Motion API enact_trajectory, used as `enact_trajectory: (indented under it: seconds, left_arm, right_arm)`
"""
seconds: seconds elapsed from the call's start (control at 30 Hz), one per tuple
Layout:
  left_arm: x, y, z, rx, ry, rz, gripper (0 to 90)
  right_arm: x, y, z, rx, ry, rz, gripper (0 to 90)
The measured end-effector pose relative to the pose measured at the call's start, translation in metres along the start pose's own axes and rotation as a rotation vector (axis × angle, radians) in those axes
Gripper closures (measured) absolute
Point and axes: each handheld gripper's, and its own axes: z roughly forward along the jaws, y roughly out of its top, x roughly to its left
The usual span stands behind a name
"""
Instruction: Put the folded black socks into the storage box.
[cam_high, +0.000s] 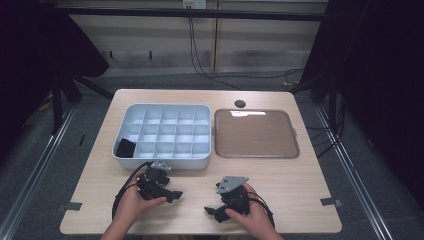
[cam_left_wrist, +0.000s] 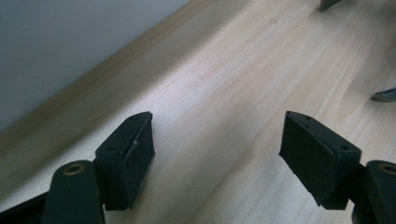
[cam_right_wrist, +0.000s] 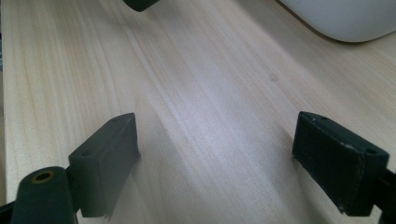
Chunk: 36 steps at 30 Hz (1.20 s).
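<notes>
Here, left gripper (cam_high: 176, 196) and right gripper (cam_high: 209, 210) rest on the worktop (cam_high: 295, 180), fingers apart, nothing between them; the dark item (cam_high: 125, 148), perhaps cloth, lies in the divided box's (cam_high: 160, 162) near-left compartment.

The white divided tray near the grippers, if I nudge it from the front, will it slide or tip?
The white divided tray would probably slide, not tip: it sits low and wide on the smooth wooden table. It is likely light, since just one black item sits in a corner cell.
</notes>
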Motion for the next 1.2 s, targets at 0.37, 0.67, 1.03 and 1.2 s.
enact_trajectory:
  seconds: [0.37,0.67,1.03,1.2]
  left_arm:
    - [-0.004,-0.005,0.002,-0.030,0.016,0.055,19.8]
    - [-0.007,-0.008,0.004,-0.041,0.037,0.081,17.7]
    - [-0.009,-0.012,0.005,-0.066,0.049,0.106,15.2]
    - [-0.009,-0.014,0.007,-0.088,0.051,0.113,15.1]
  right_arm:
    - [0.000,0.000,0.000,0.001,-0.001,-0.001,13.6]
    - [0.000,0.000,0.000,0.000,0.000,0.000,13.7]
    - [0.000,0.000,0.000,0.001,-0.001,0.000,13.7]
    - [0.000,0.000,0.000,0.000,0.000,0.000,13.6]
